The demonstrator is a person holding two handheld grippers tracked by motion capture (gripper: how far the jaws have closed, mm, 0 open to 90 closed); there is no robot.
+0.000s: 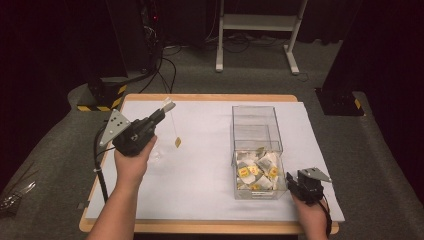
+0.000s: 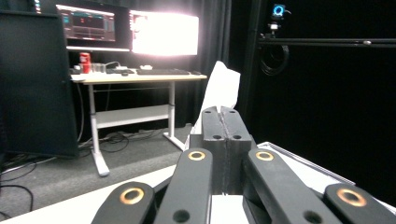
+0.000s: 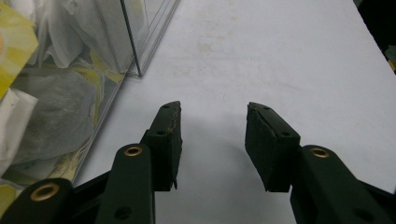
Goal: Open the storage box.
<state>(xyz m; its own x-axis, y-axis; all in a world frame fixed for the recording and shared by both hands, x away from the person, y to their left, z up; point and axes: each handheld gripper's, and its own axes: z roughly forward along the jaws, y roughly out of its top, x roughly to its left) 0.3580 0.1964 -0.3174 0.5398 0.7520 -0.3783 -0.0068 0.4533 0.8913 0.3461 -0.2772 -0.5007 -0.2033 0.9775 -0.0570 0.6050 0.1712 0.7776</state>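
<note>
The left gripper (image 1: 161, 113), raised above the white-covered wooden table (image 1: 200, 165), has its jaws pressed together on a white paper tea bag (image 1: 169, 105), which sticks up just past the fingertips. In the left gripper view the same white bag (image 2: 222, 86) stands pinched in the seam between the closed black jaws. From the bag a thin string runs down ahead of and below the gripper to a small yellow paper tag (image 1: 177, 142) that dangles in the air, clear of the tabletop.

The right gripper (image 1: 291, 181) rests low on the table, its jaws spread apart with nothing between them, as the right gripper view (image 3: 212, 126) shows. Just beside its left jaw stands the clear plastic box (image 1: 272, 145) packed in its near half with more yellow-tagged tea bags (image 1: 256, 170); the wall of the box (image 3: 135, 51) lies close to that jaw but apart from it.

The step in hand looks like carrying one bag away from the box after it has been drawn out. A clear, hard-to-make-out object lies on the table below the left hand; I cannot tell what it is. The next move probably calls for lowering the bag steadily, letting the swinging tag settle first, and opening the jaws only once the bag is where it belongs.
</note>
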